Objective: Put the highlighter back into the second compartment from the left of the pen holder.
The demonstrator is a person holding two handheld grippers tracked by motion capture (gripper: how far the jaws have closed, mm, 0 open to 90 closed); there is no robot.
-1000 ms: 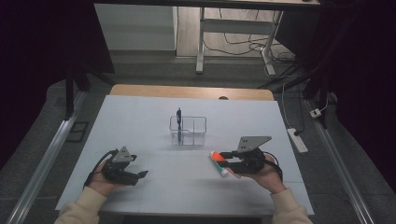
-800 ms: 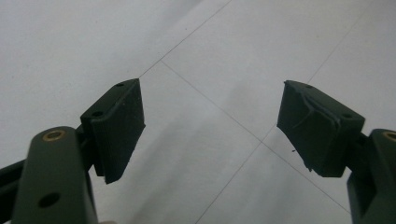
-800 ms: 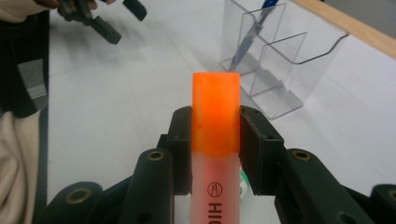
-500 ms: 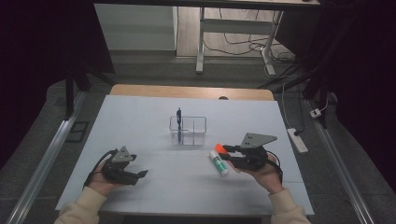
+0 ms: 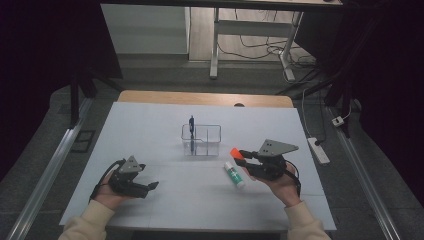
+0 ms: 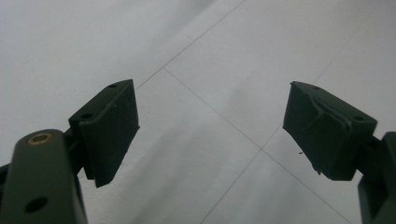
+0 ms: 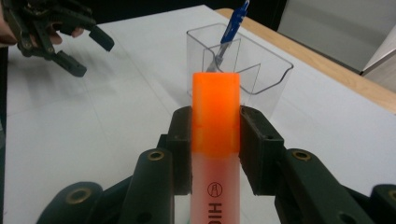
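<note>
A dim lab or office test room: a white-covered table (image 5: 150, 125) stands on grey carpet, with metal rails (image 5: 47, 170) at each side, desk legs (image 5: 215, 45), loose cables (image 5: 250, 47) and a power strip (image 5: 320, 150) beyond.

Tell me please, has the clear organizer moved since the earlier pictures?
No; the clear organizer stands at the same spot below the table's wooden edge.

Counted on the table (image 5: 150, 125): one clear holder (image 5: 201, 139) with one blue pen (image 5: 191, 122) in it, one orange highlighter (image 7: 215, 116), one white glue stick (image 5: 234, 174). Two grippers were there, left one (image 5: 148, 188) and right one (image 5: 241, 159). Two hands.
</note>
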